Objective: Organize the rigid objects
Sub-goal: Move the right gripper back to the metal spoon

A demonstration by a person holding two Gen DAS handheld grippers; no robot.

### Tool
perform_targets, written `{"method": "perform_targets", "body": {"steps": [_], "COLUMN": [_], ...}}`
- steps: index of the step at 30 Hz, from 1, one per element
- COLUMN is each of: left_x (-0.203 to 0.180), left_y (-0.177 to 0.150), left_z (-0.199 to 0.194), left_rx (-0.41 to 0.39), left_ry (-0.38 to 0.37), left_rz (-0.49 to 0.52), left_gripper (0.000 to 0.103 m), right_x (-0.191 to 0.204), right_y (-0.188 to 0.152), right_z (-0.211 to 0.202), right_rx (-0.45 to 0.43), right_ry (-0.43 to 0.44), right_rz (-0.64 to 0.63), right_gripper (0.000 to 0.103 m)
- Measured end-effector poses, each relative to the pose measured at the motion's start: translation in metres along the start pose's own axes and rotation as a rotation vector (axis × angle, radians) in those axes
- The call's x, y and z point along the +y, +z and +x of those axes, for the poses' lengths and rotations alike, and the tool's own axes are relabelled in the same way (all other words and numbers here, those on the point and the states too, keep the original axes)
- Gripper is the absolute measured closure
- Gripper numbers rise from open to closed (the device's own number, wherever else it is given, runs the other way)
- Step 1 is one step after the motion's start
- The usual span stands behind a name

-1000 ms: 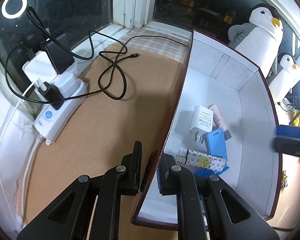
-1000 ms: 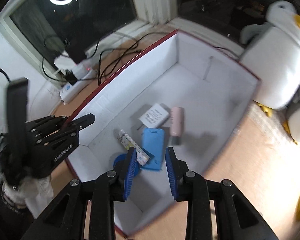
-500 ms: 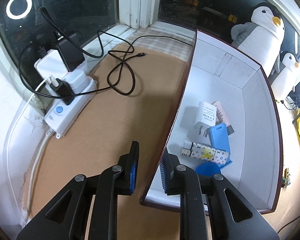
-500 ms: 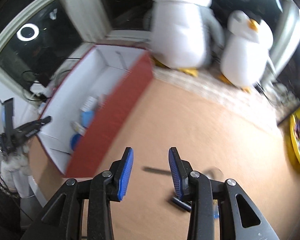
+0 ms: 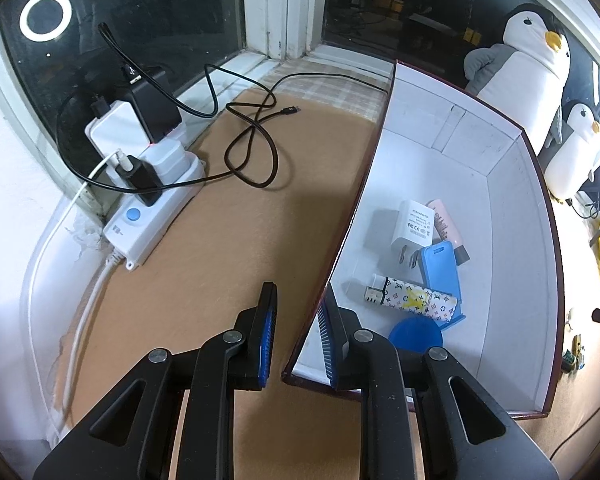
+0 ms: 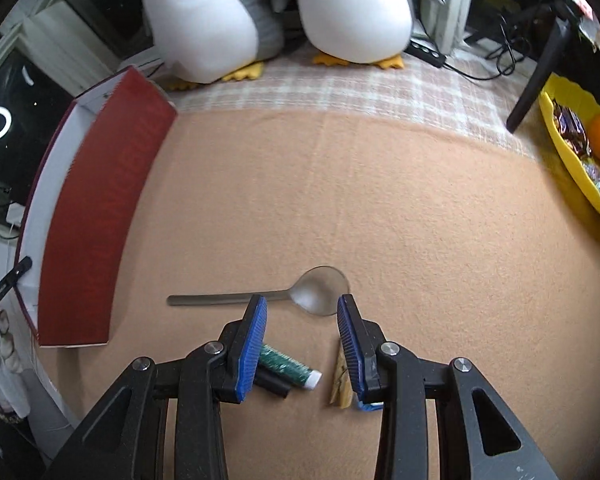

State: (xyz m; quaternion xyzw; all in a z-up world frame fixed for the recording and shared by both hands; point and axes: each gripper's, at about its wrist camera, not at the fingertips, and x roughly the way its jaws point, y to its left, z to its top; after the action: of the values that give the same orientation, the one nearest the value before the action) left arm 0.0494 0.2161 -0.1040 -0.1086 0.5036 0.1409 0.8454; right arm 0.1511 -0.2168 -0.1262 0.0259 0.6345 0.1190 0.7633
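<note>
— So where do the loose things lie?

— On the tan cloth [image 6: 380, 200] under my right claw [image 6: 302, 320]. The spoon [image 6: 260, 295] lies flat just past its tips, bowl to the right. Nearer me lie a green tube [image 6: 290, 366], a black piece [image 6: 274, 384] touching it, and a wooden clip [image 6: 340, 380] by the right finger. The jaws are parted and pinch nothing.

— And the box?

— The red box [image 5: 440, 128] stands to the left of those things. Inside lie a white charger [image 5: 414, 226], a pink tube [image 5: 444, 222], a blue case [image 5: 440, 268], a patterned lighter [image 5: 412, 300] and a blue lid [image 5: 414, 334].

— Your left claw?

— My left claw [image 5: 298, 316] straddles the box's near wall, one finger outside, one inside. A gap shows on the outer side, so it is parted, not clamping.

— Around that?

— A power strip [image 5: 152, 200] with a looped black cable [image 5: 252, 140] by the window, two plush penguins [image 6: 268, 12] behind, a yellow bowl [image 6: 572, 184] of oranges at right.
</note>
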Motion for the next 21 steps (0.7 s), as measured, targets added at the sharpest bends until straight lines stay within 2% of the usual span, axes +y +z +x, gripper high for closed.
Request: {"method": "perform_targets", "body": {"steps": [11,18,21], "left_x": [-0.002,-0.002,-0.002], "left_y": [0.0,0.0,0.0], "left_z": [-0.001,-0.001,-0.001], "left_rx": [0.003,0.003,0.003], "left_ry": [0.014,0.017,0.016], "left_rz": [-0.009,-0.009,-0.008], "left_gripper": [0.083,0.083,0.083], "right_x": [-0.018,-0.02,-0.021], "right_y": [0.009,0.009,0.008], "right_z": [0.031,0.044,0.048], "right_rx": [0.036,0.059,0.062], "right_ry": [0.02,0.037,0.038], "right_rz": [0.038,0.039,0.043], "right_gripper": [0.074,0.085,0.095]}}
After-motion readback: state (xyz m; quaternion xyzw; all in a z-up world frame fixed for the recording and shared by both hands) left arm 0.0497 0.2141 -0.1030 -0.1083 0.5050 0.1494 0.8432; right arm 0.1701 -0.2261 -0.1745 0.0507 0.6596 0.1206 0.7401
